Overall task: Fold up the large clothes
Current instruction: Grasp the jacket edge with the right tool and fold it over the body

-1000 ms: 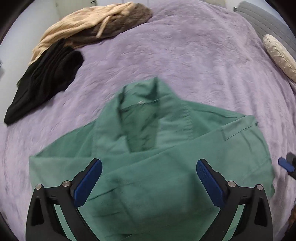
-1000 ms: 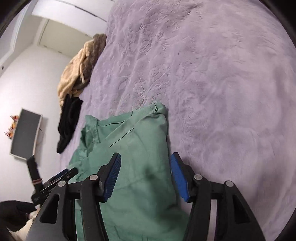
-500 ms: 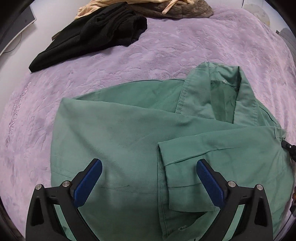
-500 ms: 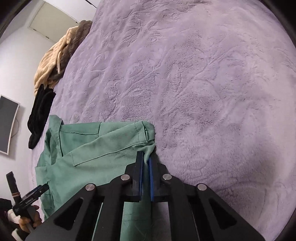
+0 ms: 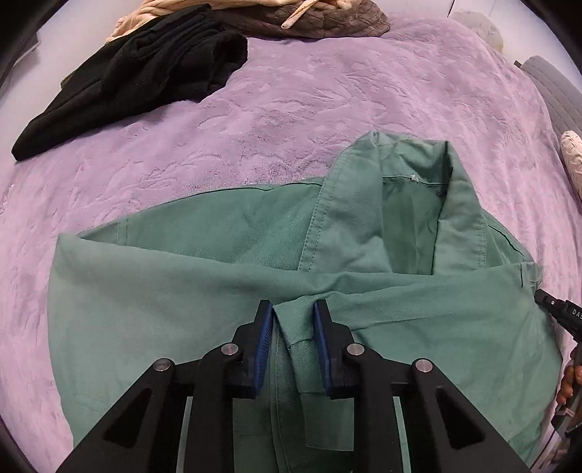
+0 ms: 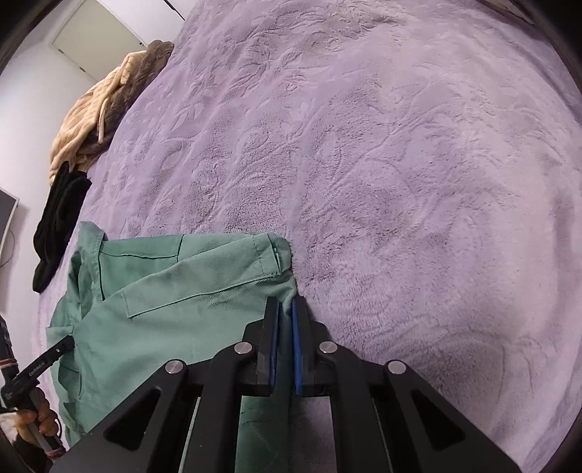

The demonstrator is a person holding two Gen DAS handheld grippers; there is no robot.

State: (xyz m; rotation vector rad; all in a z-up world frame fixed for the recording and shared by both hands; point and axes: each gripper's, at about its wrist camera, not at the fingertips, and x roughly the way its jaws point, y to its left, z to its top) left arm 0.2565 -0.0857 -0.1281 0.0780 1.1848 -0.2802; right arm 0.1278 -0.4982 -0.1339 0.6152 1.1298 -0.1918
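A green collared jacket [image 5: 203, 269] lies spread on the purple bedspread [image 5: 327, 94], collar away from me. My left gripper [image 5: 292, 309] has its blue pads closing on a fold of the jacket's cloth near its middle; a narrow gap remains beside the cloth. My right gripper [image 6: 285, 303] is shut on the jacket's right edge [image 6: 283, 283], below the folded sleeve cuff [image 6: 271, 254]. The jacket also shows in the right wrist view [image 6: 163, 305], with the left gripper's tip [image 6: 54, 353] at its far side.
A black garment [image 5: 138, 76] and a beige and brown pile [image 5: 298, 18] lie at the bed's far left. A cream pillow [image 5: 573, 152] and grey headboard [image 5: 549, 83] are at the right. A screen [image 6: 5, 218] hangs on the wall.
My left gripper went from wide open to nearly closed around a fold at the jacket's middle. My right gripper stays shut on the jacket's right edge, which it grasped earlier.
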